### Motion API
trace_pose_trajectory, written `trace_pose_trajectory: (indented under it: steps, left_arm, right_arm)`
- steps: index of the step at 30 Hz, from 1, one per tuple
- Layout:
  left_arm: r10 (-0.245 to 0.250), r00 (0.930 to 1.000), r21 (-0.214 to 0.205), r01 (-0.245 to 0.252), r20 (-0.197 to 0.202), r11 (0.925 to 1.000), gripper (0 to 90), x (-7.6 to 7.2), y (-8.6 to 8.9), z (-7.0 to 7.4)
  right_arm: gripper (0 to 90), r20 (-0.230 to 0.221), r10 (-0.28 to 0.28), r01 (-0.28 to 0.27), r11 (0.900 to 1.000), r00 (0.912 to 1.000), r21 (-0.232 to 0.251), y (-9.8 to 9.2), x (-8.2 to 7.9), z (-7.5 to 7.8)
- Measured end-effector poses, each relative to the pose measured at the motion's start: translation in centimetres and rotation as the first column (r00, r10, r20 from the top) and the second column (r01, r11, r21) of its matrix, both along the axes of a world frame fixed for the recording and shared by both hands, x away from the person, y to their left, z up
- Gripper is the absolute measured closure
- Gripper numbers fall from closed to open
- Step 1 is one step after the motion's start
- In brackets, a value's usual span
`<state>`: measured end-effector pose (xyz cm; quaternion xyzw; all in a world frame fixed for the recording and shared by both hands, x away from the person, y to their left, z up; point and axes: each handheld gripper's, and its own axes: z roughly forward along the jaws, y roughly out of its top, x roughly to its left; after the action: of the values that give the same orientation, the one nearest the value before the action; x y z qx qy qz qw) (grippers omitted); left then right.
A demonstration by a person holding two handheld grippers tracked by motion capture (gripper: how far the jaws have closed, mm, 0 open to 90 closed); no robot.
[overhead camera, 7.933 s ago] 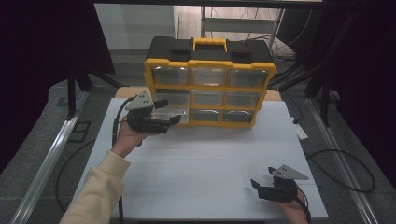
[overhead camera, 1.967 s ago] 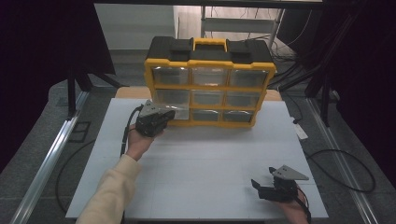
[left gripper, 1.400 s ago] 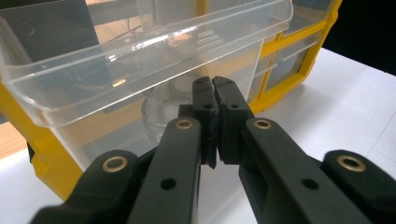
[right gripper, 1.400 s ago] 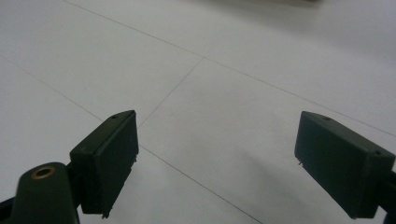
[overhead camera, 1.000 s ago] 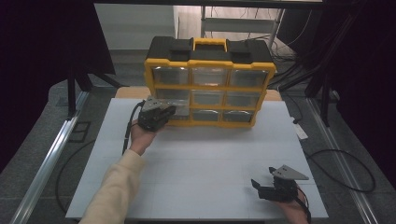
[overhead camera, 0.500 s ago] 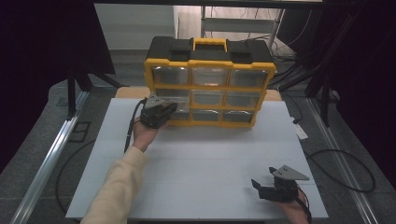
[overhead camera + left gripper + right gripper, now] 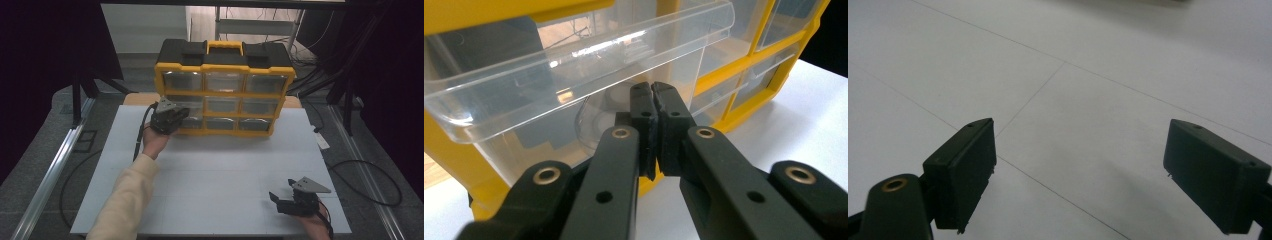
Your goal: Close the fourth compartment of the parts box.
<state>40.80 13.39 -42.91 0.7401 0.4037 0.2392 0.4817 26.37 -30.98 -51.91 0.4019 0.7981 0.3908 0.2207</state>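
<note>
a white table (image 7: pixel 215 175), faint grid lines across its top, carries a yellow and black drawer case (image 7: pixel 224 87) standing upright near its far edge. the right gripper (image 7: pixel 285 200) sits low at the near right corner, on or just above the top.

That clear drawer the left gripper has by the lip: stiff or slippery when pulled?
The clear drawer looks like thin glossy plastic, so probably rigid but somewhat slick. The left gripper is shut on a small tab under its lip, so that narrow hold may slip. The organizer stands upright and might tip forward.
</note>
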Motion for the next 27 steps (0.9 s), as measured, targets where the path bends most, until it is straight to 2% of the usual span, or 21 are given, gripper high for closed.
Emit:
trace_pose_trajectory:
  steps: [27]
  left_arm:
    - [0.039,0.9992,0.017,-0.039,-0.008,0.9991,86.7,2.1,-0.1,0.4]
  right_arm:
    - [14.1,-0.003,-0.001,0.001,1.0,1.0,0.004,-0.1,-0.1,0.0]
